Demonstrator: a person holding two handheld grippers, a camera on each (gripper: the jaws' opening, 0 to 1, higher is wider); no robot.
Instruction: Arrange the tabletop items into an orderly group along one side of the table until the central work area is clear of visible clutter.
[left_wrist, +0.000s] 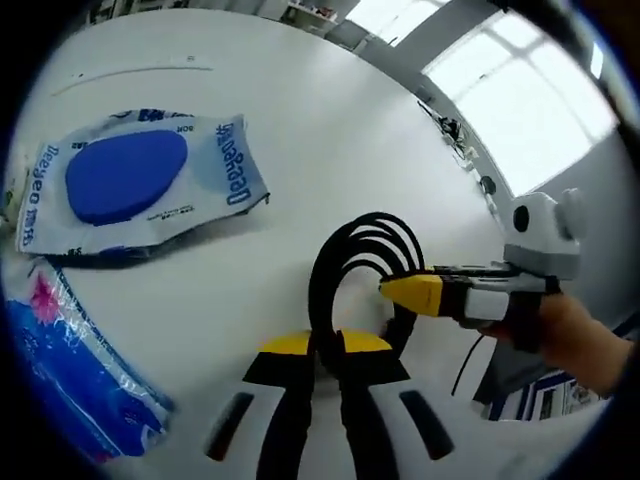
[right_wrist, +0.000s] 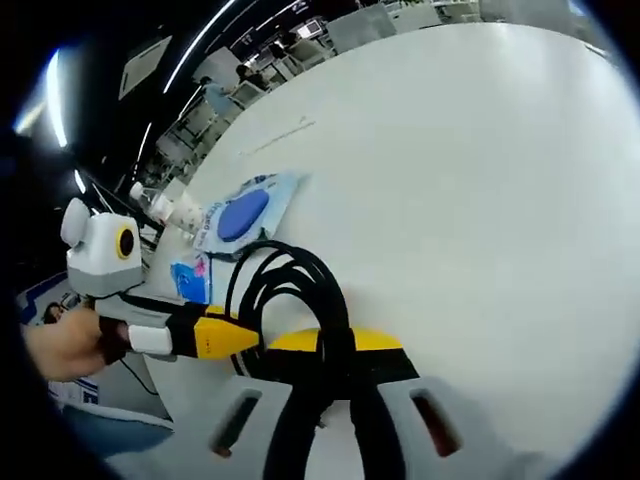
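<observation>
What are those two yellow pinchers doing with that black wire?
A person holds two grippers over a white table. Both the left gripper and the right gripper are shut on a looped black cable. A wet-wipes pack and a blue packet lie off to one side.

Both grippers (left_wrist: 326, 345) (right_wrist: 335, 343), jaws clamped together

Tabletop items on the white table

A coiled black cable (left_wrist: 352, 262) loops upright, apparently pinched at its base. A white wipes pack (left_wrist: 140, 180) with a blue oval lid lies flat further off; a blue crinkly plastic packet (left_wrist: 70, 375) lies beside it, near the table's edge.
</observation>
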